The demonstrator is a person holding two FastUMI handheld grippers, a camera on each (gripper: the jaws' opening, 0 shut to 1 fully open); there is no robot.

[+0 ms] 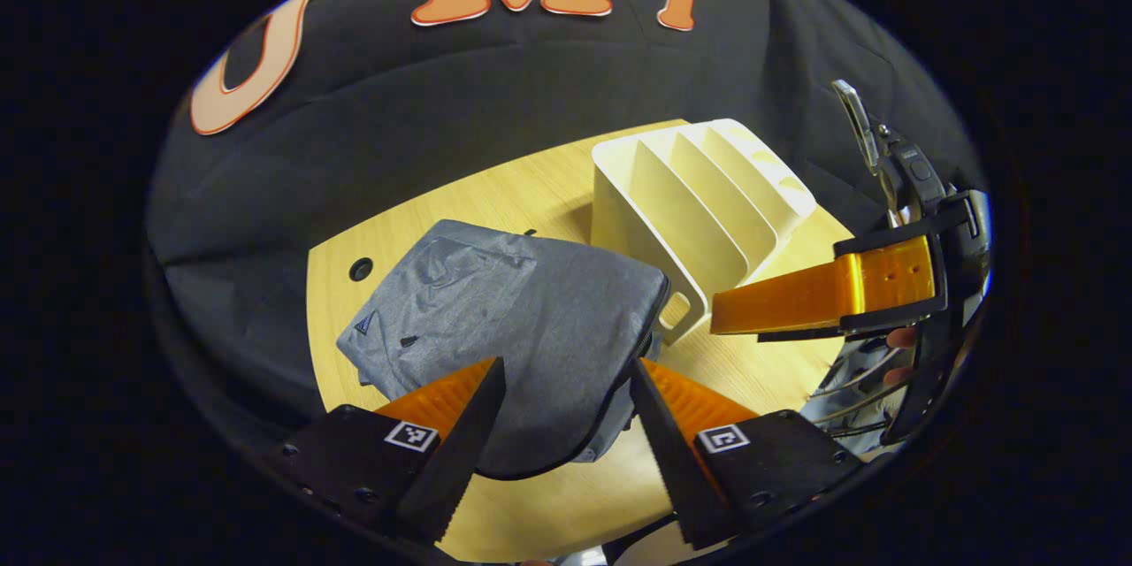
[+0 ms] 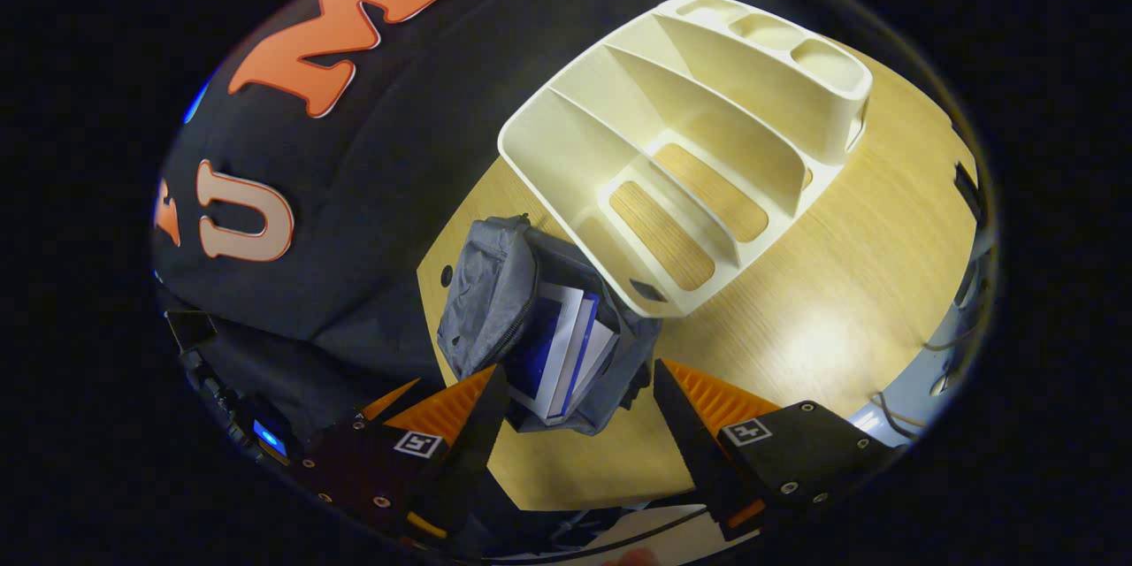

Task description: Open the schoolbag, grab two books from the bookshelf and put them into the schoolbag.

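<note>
Light wood-grain bench [image 1: 548, 504], rounded corners, one round hole [image 1: 361, 269] near its far-left edge. Black cloth wall [image 1: 495, 80] behind. Cables [image 2: 951, 345] hang beyond the bench's right edge.

The schoolbag [image 2: 486, 292] is heathered grey with a black zip edge, and inside it the books [image 2: 562, 354] show deep blue covers and white page edges. Just beside the schoolbag, the bookshelf [image 2: 690, 106] is plain cream. Both rest on a pale yellow wood-grain table [image 2: 840, 283]. Near the schoolbag, gripper fingers [image 1: 442, 393] are ribbed orange on black.
</note>
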